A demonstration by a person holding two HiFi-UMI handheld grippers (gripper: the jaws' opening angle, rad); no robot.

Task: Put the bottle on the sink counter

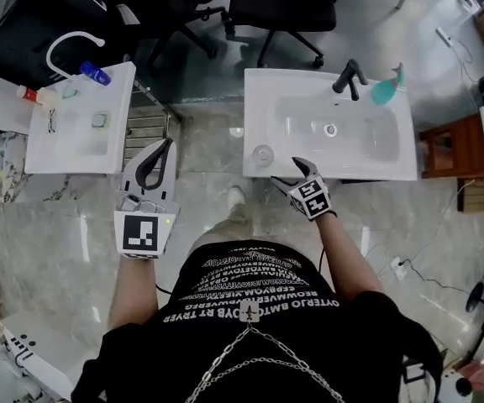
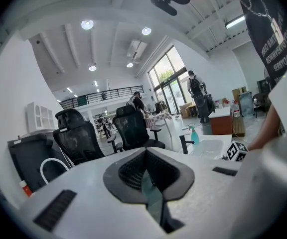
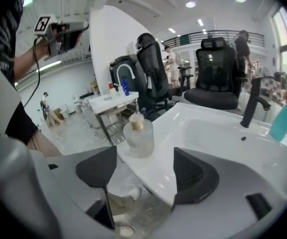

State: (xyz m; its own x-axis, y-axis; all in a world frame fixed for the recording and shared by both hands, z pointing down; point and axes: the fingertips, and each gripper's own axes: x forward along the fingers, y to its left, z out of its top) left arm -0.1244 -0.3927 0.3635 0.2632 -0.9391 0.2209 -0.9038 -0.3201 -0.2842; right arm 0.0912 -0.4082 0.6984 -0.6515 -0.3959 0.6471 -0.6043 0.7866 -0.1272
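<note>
Head view: glass bottle (image 1: 263,154) upright on front-left corner of sink counter (image 1: 259,107), just beside basin (image 1: 334,133). Right gripper (image 1: 288,173) low at counter's front edge, near bottle but apart from it. Left gripper (image 1: 165,148) off to the side over the floor (image 1: 57,225), between sink counter and 2nd white counter (image 1: 82,149). Black faucet (image 1: 349,78) and teal spray bottle (image 1: 386,86) at the back rim. Glossy pale marble-look floor, office chairs (image 1: 284,7) beyond.

Left gripper view: jaws together, nothing between them, pointing out into the room. Looks idle for this step. Big open hall w/ ceiling lights, tall windows (image 2: 171,83), a railed mezzanine, a few people (image 2: 198,91) far back.

Right gripper view: jaws spread wide, pads bare, bottle standing ahead of the tips and not touched. Counter top white, smooth, shiny, prob. slippery; bottle close to the corner edge.

Judgement: placing appears done, step in hand is the let-go and pull-away. Next move calls for drawing right gripper straight back and clear, w/o a sideways swing that could clip the bottle off the corner
</note>
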